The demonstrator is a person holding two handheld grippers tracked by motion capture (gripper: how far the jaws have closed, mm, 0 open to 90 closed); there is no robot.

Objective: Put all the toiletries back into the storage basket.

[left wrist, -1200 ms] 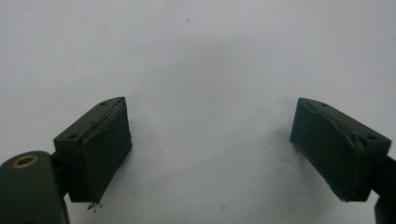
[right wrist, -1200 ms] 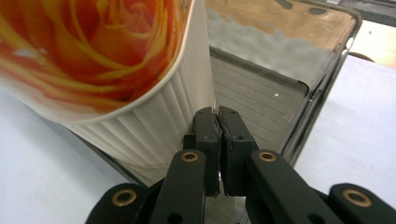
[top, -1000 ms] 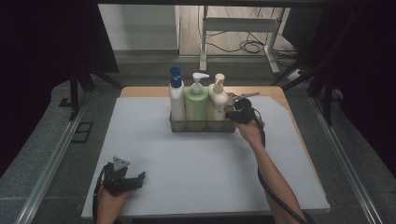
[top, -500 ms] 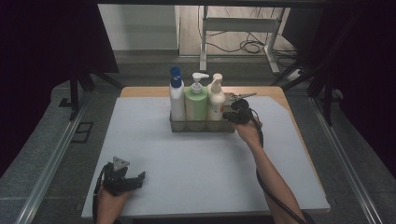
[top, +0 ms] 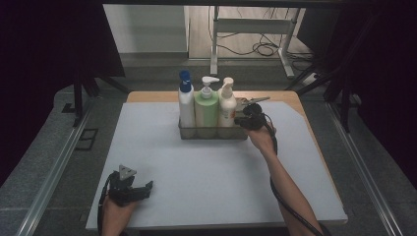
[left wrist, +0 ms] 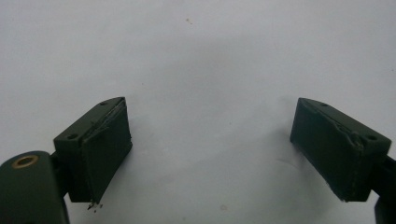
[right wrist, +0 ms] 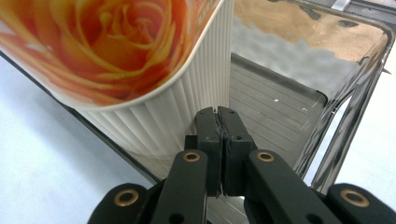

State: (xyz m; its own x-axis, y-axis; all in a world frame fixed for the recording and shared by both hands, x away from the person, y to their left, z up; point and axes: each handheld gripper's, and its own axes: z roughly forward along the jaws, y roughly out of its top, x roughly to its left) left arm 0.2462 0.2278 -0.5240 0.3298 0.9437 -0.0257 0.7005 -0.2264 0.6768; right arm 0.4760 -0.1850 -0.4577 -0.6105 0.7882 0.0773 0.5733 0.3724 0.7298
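While the right claw [right wrist: 218,111] reaches into the empty end of the metal caddy [top: 212,132] with its jaws pressed together on nothing, it sits just beside the cream ribbed bottle [right wrist: 154,93]. At the near left of the white worktop [top: 211,172], the left claw [left wrist: 208,149] rests wide open and holds nothing.

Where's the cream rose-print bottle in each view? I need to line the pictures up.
High view: cream bottle, rightmost of three in the metal rack, beside the right gripper.
Right gripper view: upper left, ribbed side and rose label, above the shut jaws.
Left gripper view: not in it.
Shared landmark: the rack.
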